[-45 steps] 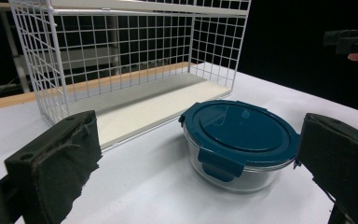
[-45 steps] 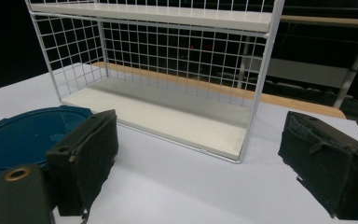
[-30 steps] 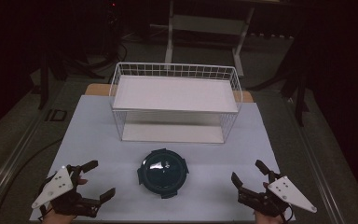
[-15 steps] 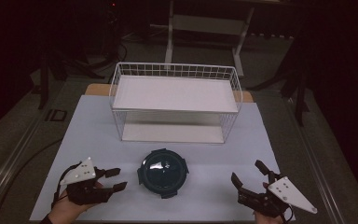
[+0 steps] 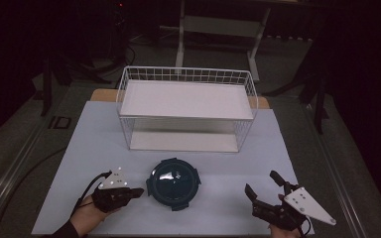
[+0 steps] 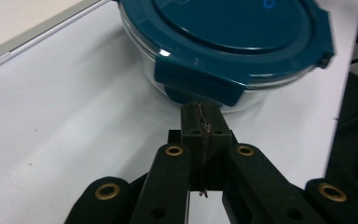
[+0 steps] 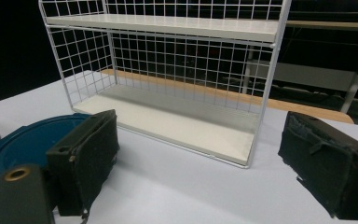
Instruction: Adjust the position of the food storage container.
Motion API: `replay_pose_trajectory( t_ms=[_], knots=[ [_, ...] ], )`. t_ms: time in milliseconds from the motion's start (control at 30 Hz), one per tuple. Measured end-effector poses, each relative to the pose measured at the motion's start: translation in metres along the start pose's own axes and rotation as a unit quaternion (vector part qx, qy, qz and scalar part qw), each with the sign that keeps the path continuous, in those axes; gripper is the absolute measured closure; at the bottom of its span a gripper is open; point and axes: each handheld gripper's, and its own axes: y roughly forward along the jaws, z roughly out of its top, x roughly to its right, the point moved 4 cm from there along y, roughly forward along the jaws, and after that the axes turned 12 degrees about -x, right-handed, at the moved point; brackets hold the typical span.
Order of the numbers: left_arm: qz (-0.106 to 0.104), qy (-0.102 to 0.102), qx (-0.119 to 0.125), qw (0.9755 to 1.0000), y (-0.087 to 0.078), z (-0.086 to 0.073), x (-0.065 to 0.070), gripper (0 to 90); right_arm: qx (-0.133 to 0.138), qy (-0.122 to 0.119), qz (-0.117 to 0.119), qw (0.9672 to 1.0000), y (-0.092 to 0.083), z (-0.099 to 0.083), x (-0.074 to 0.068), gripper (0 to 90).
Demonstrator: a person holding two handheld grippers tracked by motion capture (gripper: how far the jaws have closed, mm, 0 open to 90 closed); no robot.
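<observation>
White table covering (image 5: 104,148) spreads under a dark room. On it the left gripper (image 5: 138,191) has just been closing and its jaws now meet pad to pad with nothing between them; in the left gripper view the tips (image 6: 201,116) sit just in front of one teal latch tab, whether touching it I cannot tell. That round glass container with a teal clip-on lid (image 5: 173,182) stands upright, lid up, near the front middle of the table; being round, it has no long axis. At the front right corner, well apart from it, the right gripper (image 5: 263,188) rests with jaws spread wide and empty. Behind the container stands a white wire-mesh two-tier shelf (image 5: 186,106), both boards bare.
</observation>
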Motion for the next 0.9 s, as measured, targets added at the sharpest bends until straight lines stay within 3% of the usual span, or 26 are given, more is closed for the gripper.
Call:
replay_pose_trajectory(
  t_ms=[133,267,333,800,900],
  knots=[
    [0.003,0.000,0.001,1.0000,0.005,0.004,-0.001,89.7,-0.002,0.000,0.002,1.0000,0.000,0.000,0.000,11.4],
    [0.007,-0.007,0.017,0.9998,0.006,0.007,0.000,89.7,-0.001,0.004,0.003,1.0000,0.000,0.000,-0.001,11.4],
    [0.012,0.002,0.012,0.9999,0.006,0.009,0.000,89.7,-0.004,0.003,0.004,1.0000,0.001,0.000,-0.001,11.3],
    [0.012,-0.014,0.005,0.9998,0.017,0.028,-0.012,89.8,-0.016,0.005,0.010,0.9998,0.006,-0.003,-0.002,11.4],
    [0.018,-0.004,-0.001,0.9998,0.021,0.035,-0.012,89.7,-0.018,0.003,0.009,0.9998,0.006,-0.003,-0.002,11.4]
  ],
)
